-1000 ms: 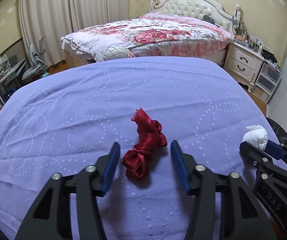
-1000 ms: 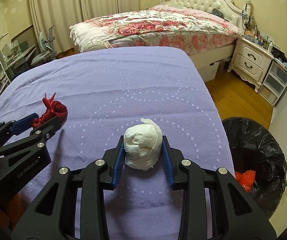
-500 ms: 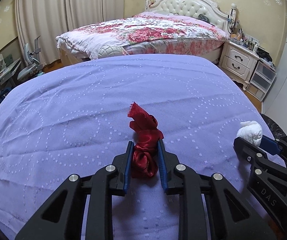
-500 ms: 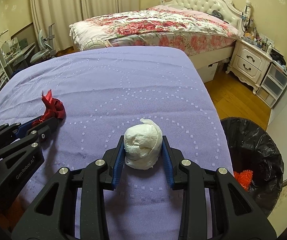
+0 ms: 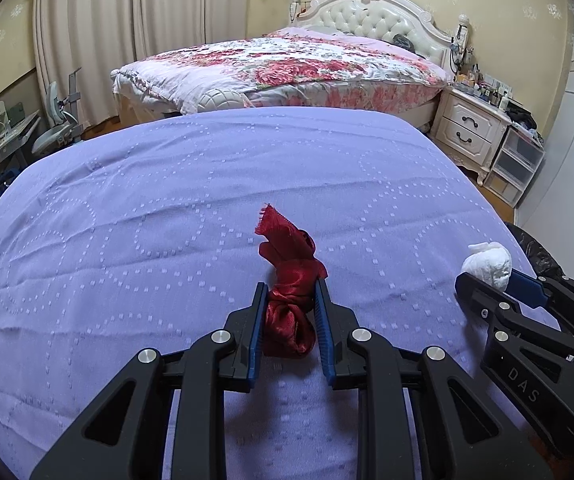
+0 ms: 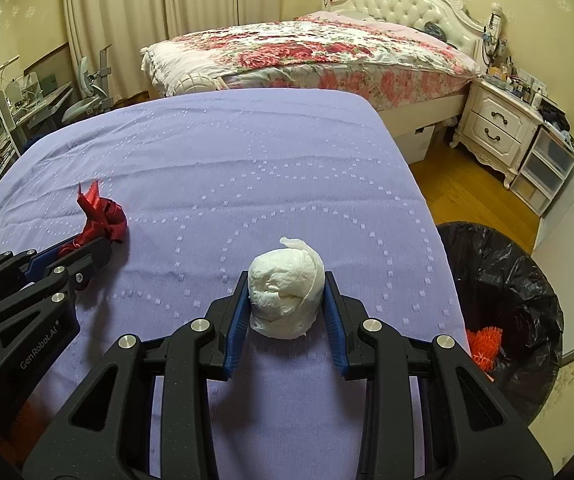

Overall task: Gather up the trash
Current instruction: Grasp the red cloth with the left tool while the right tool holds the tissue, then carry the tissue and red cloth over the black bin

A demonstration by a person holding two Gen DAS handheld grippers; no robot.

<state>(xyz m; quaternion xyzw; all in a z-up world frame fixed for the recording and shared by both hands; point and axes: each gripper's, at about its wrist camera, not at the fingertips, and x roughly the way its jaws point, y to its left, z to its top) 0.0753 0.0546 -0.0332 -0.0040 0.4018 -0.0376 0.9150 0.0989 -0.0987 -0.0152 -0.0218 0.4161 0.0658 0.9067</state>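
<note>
my left tongs are pinched tight on the red ribbon scrap, low over the purple cloth. my right tongs clamp the white tissue wad, near the black bin beside the table.

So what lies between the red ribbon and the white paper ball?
Only bare purple cloth between red ribbon and white paper ball, in the right wrist view.

- Red ribbon: near end hidden behind left claw in right wrist view.
- White paper wad: underside hidden behind right claw in left wrist view.
- Trash bin: bottom unseen; orange item inside only partly visible.
- Nightstand clutter: too small to identify.
</note>
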